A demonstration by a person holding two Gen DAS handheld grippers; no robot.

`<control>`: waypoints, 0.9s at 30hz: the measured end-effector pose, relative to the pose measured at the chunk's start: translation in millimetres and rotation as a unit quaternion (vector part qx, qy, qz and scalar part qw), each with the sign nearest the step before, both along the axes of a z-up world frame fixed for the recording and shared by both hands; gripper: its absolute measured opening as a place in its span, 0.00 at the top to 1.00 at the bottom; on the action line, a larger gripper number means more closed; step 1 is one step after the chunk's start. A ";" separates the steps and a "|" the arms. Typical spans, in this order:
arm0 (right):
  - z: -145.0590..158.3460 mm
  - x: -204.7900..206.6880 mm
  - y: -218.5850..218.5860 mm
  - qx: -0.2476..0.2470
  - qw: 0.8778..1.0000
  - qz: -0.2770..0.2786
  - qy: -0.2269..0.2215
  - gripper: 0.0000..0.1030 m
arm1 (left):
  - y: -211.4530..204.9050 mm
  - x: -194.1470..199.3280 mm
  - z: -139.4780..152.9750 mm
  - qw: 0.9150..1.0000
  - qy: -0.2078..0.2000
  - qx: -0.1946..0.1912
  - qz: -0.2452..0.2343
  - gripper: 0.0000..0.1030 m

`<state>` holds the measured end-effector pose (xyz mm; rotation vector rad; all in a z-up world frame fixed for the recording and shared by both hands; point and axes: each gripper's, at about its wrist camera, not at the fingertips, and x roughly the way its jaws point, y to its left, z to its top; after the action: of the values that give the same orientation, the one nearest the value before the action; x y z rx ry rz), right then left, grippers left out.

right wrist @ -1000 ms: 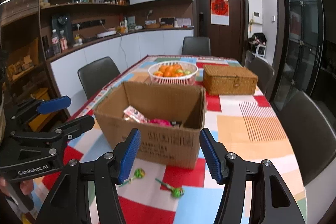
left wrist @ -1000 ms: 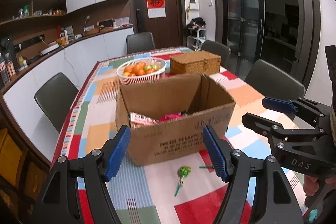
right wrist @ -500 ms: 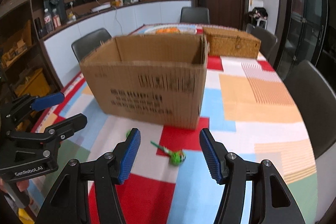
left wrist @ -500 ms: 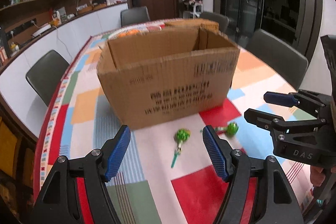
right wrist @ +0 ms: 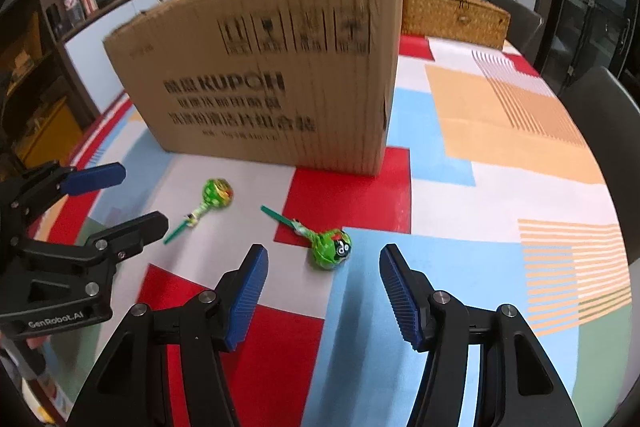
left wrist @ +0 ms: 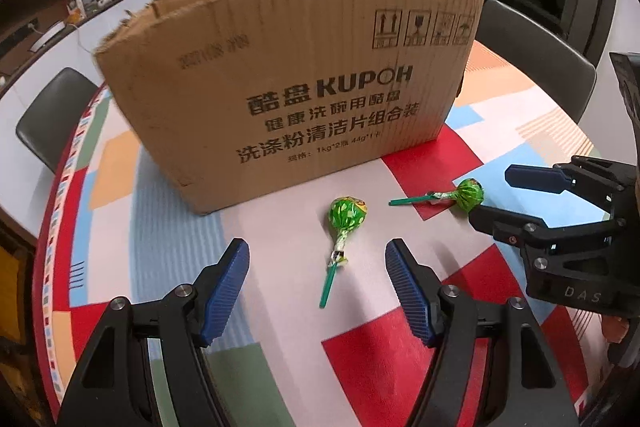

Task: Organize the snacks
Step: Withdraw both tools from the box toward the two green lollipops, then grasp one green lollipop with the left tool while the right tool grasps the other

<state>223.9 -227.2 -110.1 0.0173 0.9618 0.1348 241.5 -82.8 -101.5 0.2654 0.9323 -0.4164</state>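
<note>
Tablecloth: box hides its contents; both tongs released above lollipops.

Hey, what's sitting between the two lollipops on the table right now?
Nothing: only bare tablecloth separates the left lollipop from the right lollipop, whose stick points toward the left one. Both wrist views show it.

Two green-wrapped lollipops lay flat on the patchwork surface, just in front of the upright cardboard box. The left lollipop pointed its stick away from the box; the right lollipop lay crosswise, apart.
</note>
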 end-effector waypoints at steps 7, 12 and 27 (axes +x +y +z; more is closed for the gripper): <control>-12.4 7.6 -4.7 0.005 1.000 -0.009 0.019 0.43 | -12.7 19.5 -14.2 1.000 0.017 0.009 -0.007 0.32; -17.1 11.9 -6.4 0.013 1.000 -0.010 0.025 0.49 | -17.2 30.5 -19.2 1.000 0.029 -0.001 -0.002 0.37; -24.2 29.4 -9.3 0.025 0.999 -0.004 0.032 0.71 | -16.0 46.0 -33.3 0.998 0.067 -0.018 -0.002 0.71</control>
<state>253.2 -236.5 -134.3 0.0726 1.0226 0.1511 287.4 -98.8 -134.8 0.2088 1.0539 -0.4581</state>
